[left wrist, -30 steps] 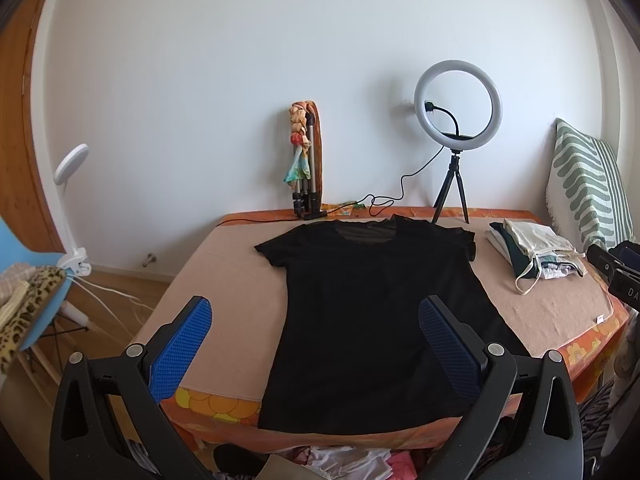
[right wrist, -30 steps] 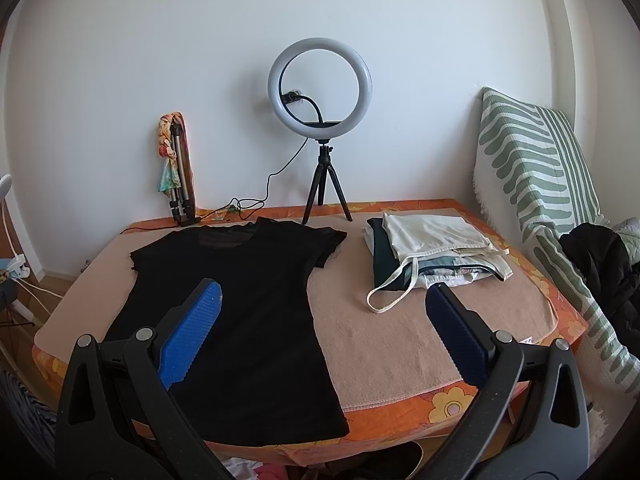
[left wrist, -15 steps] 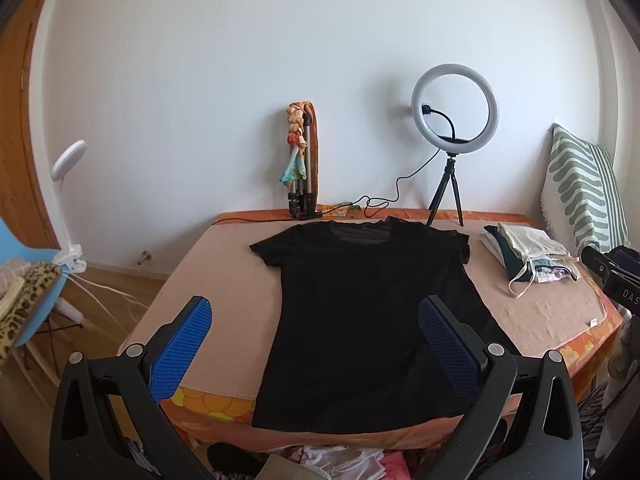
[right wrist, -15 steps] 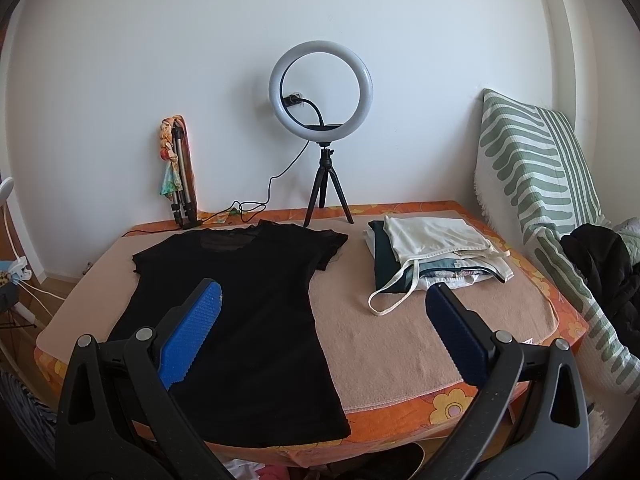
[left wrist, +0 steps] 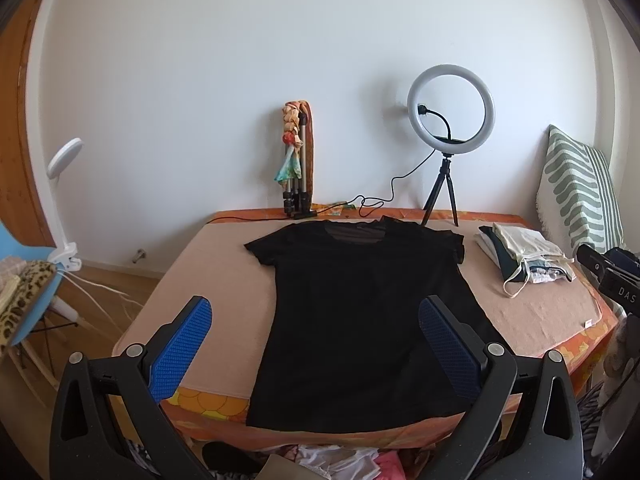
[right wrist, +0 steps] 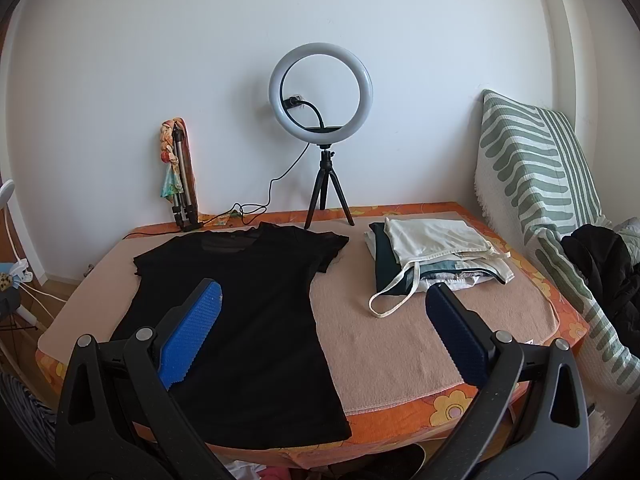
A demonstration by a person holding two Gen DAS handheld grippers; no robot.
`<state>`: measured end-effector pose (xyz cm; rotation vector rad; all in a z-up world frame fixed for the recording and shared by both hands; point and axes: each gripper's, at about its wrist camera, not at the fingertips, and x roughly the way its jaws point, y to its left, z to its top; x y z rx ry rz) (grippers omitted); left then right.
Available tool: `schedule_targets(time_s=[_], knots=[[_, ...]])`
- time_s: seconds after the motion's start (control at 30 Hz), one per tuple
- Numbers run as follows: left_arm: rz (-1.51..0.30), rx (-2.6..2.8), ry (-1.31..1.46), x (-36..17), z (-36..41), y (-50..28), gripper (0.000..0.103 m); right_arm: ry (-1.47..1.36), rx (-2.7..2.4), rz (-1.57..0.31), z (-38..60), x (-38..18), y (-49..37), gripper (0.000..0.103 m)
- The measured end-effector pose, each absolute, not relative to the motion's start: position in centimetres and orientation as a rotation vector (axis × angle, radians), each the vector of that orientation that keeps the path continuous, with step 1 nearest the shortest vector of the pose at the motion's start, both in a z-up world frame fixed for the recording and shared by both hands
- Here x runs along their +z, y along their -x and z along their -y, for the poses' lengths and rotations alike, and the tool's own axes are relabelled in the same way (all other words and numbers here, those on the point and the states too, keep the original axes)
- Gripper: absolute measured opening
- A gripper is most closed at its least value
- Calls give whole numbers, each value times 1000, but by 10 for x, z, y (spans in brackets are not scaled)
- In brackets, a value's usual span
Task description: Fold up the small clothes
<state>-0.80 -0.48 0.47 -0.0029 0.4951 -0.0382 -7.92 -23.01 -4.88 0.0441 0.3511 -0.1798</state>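
A black T-shirt (left wrist: 360, 312) lies flat on the table, neck toward the wall, hem at the near edge; it also shows in the right wrist view (right wrist: 240, 304). My left gripper (left wrist: 316, 344) is open and empty, held back from the near edge above the shirt's hem. My right gripper (right wrist: 324, 332) is open and empty, held off the near edge between the shirt and a pile of folded clothes (right wrist: 436, 256). The pile also shows in the left wrist view (left wrist: 524, 252). The right gripper's body shows at the right edge of the left wrist view (left wrist: 612, 280).
The table (right wrist: 400, 332) has a beige mat over an orange flowered cloth. A ring light on a tripod (right wrist: 322, 128) and a folded tripod with a scarf (right wrist: 178, 176) stand at the back by the wall. A striped cushion (right wrist: 536, 184) is right; a blue chair (left wrist: 28, 312) left.
Both grippers have drifted slightly; the left view has pulled back a little and shifted, so the shirt looks smaller. Both stay open and empty. The shirt has not moved.
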Motion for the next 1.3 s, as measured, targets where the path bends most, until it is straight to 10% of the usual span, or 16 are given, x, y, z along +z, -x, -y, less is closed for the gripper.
schedule_targets(time_s=[1.3], knots=[[-521, -27, -21, -1, 6, -4, 103, -47, -175, -350, 231, -49, 74, 103]])
